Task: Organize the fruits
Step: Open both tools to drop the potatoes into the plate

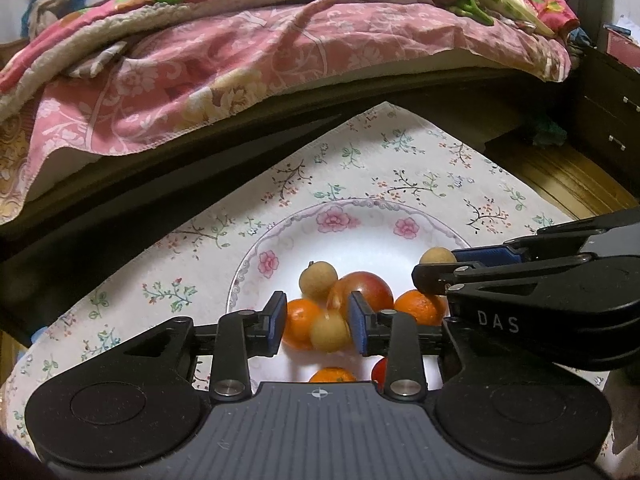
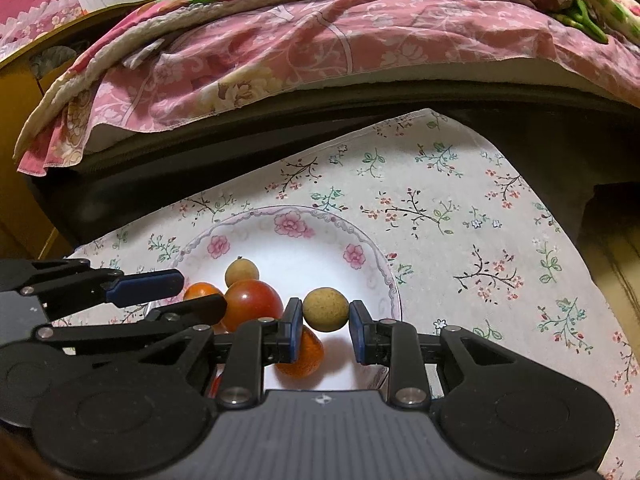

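A white plate with pink flowers [image 1: 280, 232] [image 2: 256, 216] lies on a floral cloth. It holds several fruits: a tan longan [image 1: 318, 280], a red tomato [image 1: 366, 290] [image 2: 252, 304] and small oranges [image 1: 420, 306] [image 2: 304, 356]. My left gripper [image 1: 318, 322] hovers open over the plate. A blurred longan [image 1: 330, 332] sits loose between its blue pads. My right gripper [image 2: 325, 322] is shut on another longan [image 2: 325, 309] [image 1: 436, 257] at its fingertips, above the plate's right side. The two grippers are close, side by side.
The floral cloth [image 2: 460, 208] spreads right of the plate. Behind it runs a dark bed frame [image 1: 120, 208] under a hanging pink quilt [image 1: 200, 80]. Wooden floor [image 1: 560, 176] and a dark drawer cabinet [image 1: 608, 112] lie at the right.
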`<act>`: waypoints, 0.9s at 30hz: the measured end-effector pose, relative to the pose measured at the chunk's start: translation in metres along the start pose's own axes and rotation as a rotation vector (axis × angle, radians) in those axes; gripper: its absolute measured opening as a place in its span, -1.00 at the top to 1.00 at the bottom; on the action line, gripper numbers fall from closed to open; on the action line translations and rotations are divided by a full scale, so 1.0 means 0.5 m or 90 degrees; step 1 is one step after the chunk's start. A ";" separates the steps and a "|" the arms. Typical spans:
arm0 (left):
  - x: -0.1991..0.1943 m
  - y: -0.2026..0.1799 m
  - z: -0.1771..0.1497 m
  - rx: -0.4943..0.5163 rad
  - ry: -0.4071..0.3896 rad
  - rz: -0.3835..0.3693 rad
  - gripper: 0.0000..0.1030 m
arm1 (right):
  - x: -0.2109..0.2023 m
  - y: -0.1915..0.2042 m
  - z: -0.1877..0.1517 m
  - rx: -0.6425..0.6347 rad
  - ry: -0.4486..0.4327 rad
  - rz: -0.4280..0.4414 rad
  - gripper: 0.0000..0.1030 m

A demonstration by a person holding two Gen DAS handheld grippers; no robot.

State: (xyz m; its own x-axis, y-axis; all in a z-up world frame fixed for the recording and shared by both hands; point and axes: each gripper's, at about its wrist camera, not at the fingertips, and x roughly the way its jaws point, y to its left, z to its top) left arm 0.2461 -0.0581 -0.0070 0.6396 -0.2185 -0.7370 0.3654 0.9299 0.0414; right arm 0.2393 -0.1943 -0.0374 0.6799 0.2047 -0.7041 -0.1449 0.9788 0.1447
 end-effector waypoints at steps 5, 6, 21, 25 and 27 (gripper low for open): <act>0.000 0.003 -0.001 -0.003 -0.001 0.004 0.10 | 0.000 0.000 0.000 0.003 -0.001 0.000 0.41; 0.000 0.004 -0.001 -0.004 -0.001 0.005 0.07 | 0.000 0.000 0.000 0.003 -0.001 0.000 0.41; -0.002 0.005 -0.003 0.004 -0.001 0.018 -0.11 | 0.001 -0.001 -0.001 0.008 0.000 -0.004 0.41; -0.005 0.004 -0.005 0.012 -0.004 0.022 -0.14 | 0.000 -0.003 -0.001 0.012 0.000 -0.004 0.41; -0.006 0.004 -0.006 0.014 -0.004 0.025 -0.16 | 0.000 -0.002 -0.001 0.012 0.000 -0.006 0.41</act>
State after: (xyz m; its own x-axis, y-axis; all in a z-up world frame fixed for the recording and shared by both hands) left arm 0.2427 -0.0547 -0.0067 0.6578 -0.1842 -0.7303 0.3546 0.9312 0.0845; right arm 0.2389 -0.1954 -0.0378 0.6815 0.1950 -0.7053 -0.1250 0.9807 0.1504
